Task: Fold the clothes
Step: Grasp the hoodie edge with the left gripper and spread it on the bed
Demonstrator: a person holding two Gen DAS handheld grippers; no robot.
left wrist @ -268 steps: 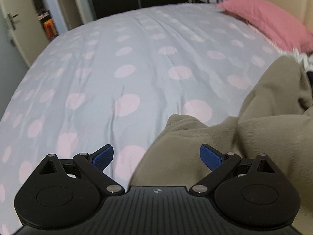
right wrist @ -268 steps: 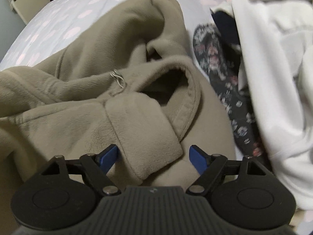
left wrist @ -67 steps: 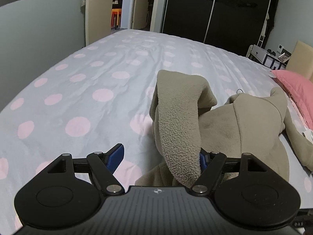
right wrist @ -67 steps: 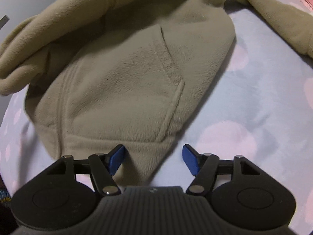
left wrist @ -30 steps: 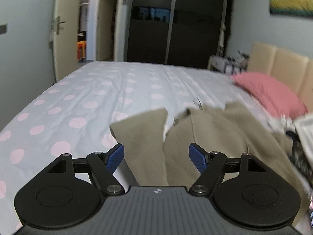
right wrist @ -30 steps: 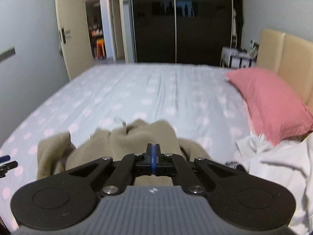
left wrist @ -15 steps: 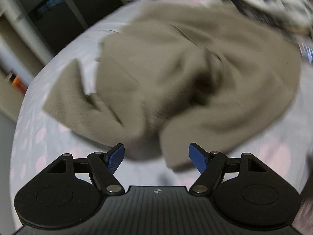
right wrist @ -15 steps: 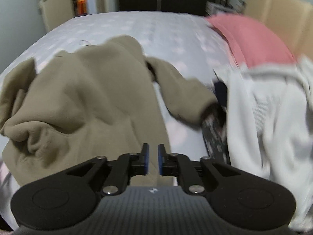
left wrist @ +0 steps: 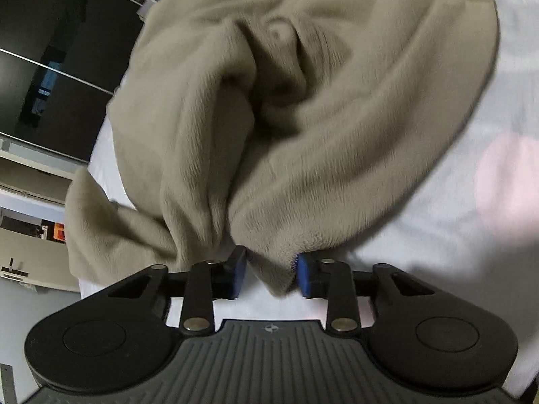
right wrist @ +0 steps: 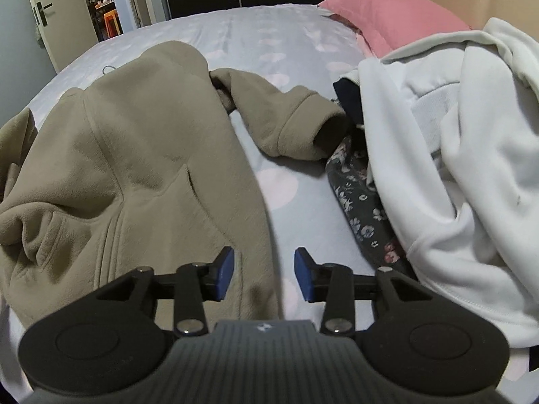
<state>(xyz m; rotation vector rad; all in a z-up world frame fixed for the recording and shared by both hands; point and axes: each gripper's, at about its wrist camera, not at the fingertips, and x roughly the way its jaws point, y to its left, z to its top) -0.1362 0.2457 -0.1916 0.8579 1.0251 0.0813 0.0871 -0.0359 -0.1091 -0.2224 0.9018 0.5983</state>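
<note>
Below, left tongs [left wrist: 272,274]: blue pads partly apart, corner of beige fleece jacket [left wrist: 303,128] lying between them, firm clamping not discernible. Right tongs [right wrist: 263,275]: pads apart, empty, poised over jacket hem edge and bedsheet. Jacket spread rumpled on polka-dot bed [right wrist: 279,181], one sleeve [right wrist: 286,121] reaching toward clothes pile. Pile at right: white garment [right wrist: 471,155] over dark floral fabric [right wrist: 360,198]. Pink pillow [right wrist: 390,13] at headboard.
</note>
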